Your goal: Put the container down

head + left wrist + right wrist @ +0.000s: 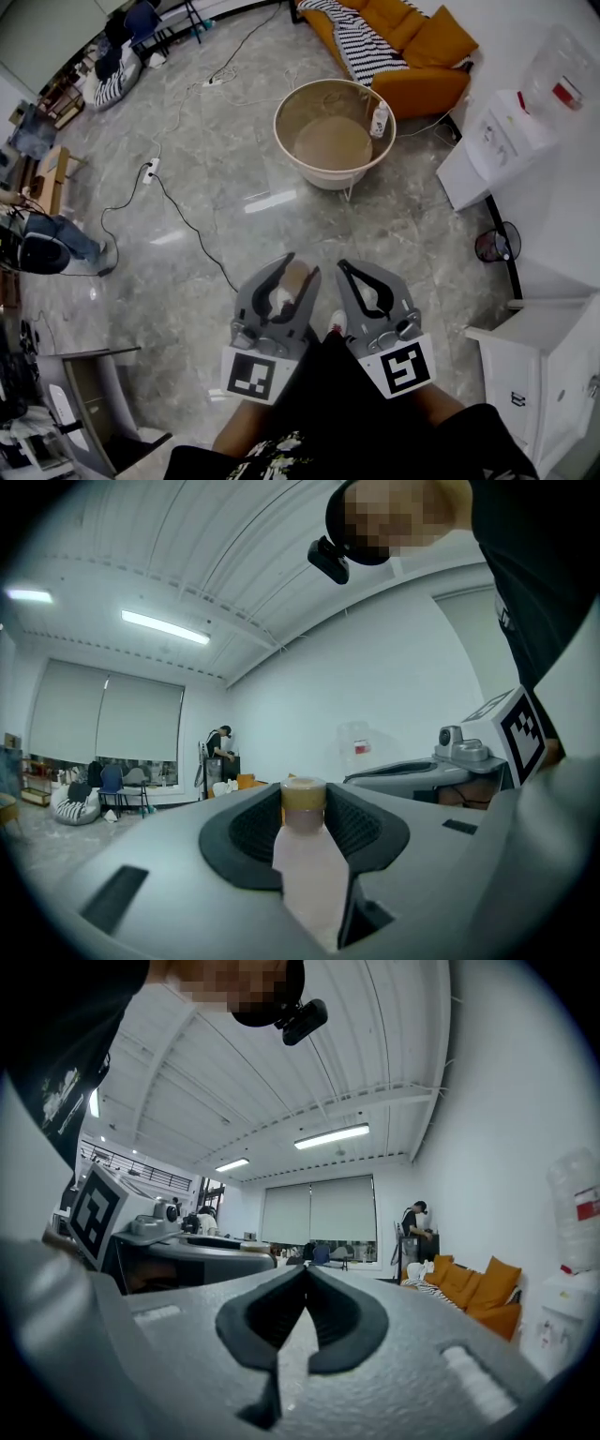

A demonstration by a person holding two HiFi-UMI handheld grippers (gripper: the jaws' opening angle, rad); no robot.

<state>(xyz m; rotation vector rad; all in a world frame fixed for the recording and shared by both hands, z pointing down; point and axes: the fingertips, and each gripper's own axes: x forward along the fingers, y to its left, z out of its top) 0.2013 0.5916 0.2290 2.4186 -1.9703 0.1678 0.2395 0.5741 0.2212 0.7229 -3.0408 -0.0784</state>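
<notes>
A small bottle (293, 284) with a pale pink body and a tan cap is the container. My left gripper (290, 263) is shut on it and holds it in the air above the floor, close in front of the person's legs. In the left gripper view the bottle (306, 866) stands upright between the black pads, cap at the fingertips of the left gripper (303, 795). My right gripper (344, 266) hovers just to the right of it, shut with nothing inside. In the right gripper view the right gripper (306, 1275) shows its pads meeting at the tips.
A round beige tub (319, 173) stands on the marble floor ahead, with a white bottle (380, 120) leaning inside. Behind it is an orange sofa (412, 47). A water dispenser (511, 131), a black bin (495, 246) and a white cabinet (534, 366) line the right. Cables (187, 225) cross the floor.
</notes>
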